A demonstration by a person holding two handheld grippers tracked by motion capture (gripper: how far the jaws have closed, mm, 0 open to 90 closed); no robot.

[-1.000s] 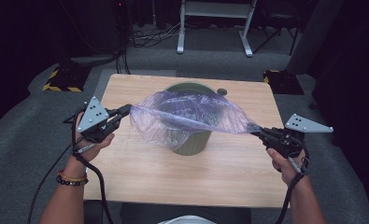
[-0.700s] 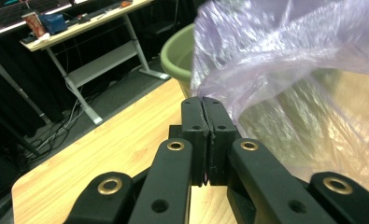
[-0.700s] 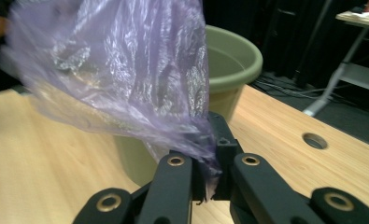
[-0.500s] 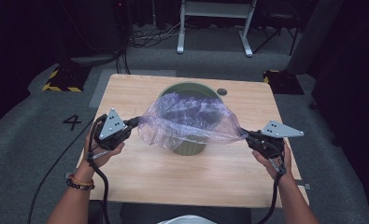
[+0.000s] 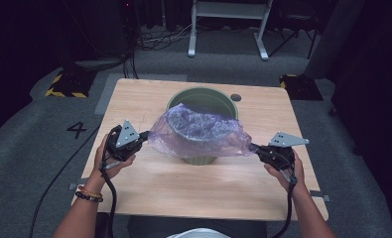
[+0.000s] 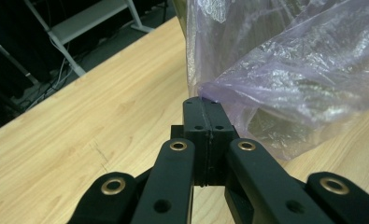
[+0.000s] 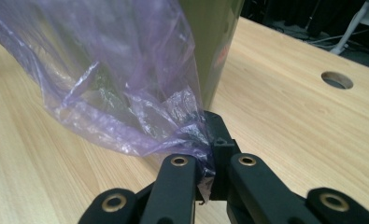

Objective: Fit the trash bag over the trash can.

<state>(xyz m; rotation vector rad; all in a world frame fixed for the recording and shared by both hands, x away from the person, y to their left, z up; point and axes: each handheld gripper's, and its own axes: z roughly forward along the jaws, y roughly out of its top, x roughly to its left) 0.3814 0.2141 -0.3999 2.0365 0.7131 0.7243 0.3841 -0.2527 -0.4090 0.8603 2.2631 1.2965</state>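
Purple bag (image 5: 198, 131) stretched left–right over green bin (image 5: 202, 101) — left gripper (image 5: 145, 135), right gripper (image 5: 253, 148) each pinch a corner; right gripper view shows table hole (image 7: 337, 80).

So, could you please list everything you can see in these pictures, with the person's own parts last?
Table: one, light wood, centre of the high view.
Bin: one, olive green, upright on the table's far half.
Plastic bag: one, translucent purple, draped over the bin's near rim, stretched between both grippers.
Cable hole: one, dark, in the table right of the bin.
Metal frame: one, white, on the floor beyond the table.
Floor number 4: one, black, left of the table.
Left gripper: black, shut on the bag's left edge.
Right gripper: black, shut on its right edge.
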